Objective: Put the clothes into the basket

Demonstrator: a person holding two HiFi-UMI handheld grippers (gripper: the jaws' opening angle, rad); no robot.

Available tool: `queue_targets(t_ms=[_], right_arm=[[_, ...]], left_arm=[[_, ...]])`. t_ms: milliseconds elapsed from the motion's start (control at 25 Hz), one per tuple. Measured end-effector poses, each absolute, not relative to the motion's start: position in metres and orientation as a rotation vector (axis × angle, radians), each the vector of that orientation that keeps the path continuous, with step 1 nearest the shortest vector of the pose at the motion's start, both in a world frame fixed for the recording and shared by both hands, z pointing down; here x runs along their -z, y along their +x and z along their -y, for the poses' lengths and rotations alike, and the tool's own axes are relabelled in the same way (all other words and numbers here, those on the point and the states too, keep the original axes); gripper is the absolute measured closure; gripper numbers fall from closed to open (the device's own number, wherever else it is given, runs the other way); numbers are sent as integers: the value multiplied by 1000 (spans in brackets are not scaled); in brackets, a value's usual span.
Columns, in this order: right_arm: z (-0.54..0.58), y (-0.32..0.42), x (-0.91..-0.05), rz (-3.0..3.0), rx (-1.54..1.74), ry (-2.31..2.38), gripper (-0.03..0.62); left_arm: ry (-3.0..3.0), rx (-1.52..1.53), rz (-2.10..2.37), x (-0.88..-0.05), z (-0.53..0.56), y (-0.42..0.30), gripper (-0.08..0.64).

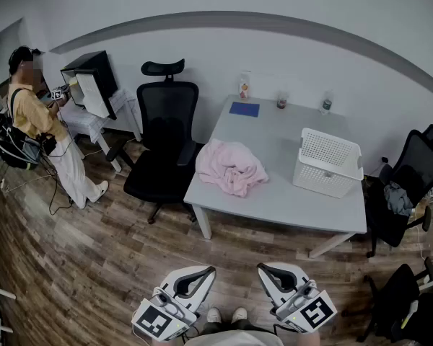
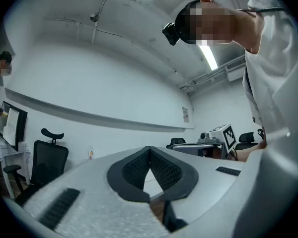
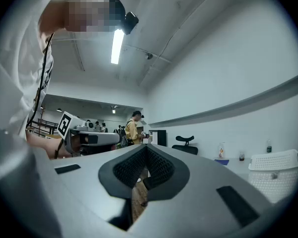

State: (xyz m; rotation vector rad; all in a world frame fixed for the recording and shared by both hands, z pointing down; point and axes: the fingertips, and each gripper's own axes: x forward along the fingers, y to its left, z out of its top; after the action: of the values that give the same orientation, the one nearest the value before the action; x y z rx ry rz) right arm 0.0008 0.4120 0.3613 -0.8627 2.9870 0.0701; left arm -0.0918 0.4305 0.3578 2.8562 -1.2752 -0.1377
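Observation:
A crumpled pink garment [image 1: 231, 166] lies on the grey table [image 1: 274, 200] near its left front edge. The white slotted basket [image 1: 327, 163] stands on the same table to the right, and its rim also shows in the right gripper view, basket [image 3: 278, 175]. Both grippers hang low, well short of the table, over the wooden floor by the person's feet. My left gripper [image 1: 211, 270] [image 2: 150, 150] is shut with nothing in it. My right gripper [image 1: 261, 267] [image 3: 146, 150] is shut too, and empty. Each gripper points up and away from the clothes.
A black office chair [image 1: 162, 146] stands at the table's left side. A second chair [image 1: 411, 182] with grey cloth on it sits at the right. A person [image 1: 40, 121] stands far left by a monitor [image 1: 94, 85]. A blue pad [image 1: 244, 109] and bottles [image 1: 244, 85] are at the table's back.

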Motion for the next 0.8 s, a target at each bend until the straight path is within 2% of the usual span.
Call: queue_targets(t_ms=[800], right_arm=[[-400, 18, -359, -2961, -110, -841, 588]], left_arm=[[2857, 75, 1328, -362, -422, -71, 554]])
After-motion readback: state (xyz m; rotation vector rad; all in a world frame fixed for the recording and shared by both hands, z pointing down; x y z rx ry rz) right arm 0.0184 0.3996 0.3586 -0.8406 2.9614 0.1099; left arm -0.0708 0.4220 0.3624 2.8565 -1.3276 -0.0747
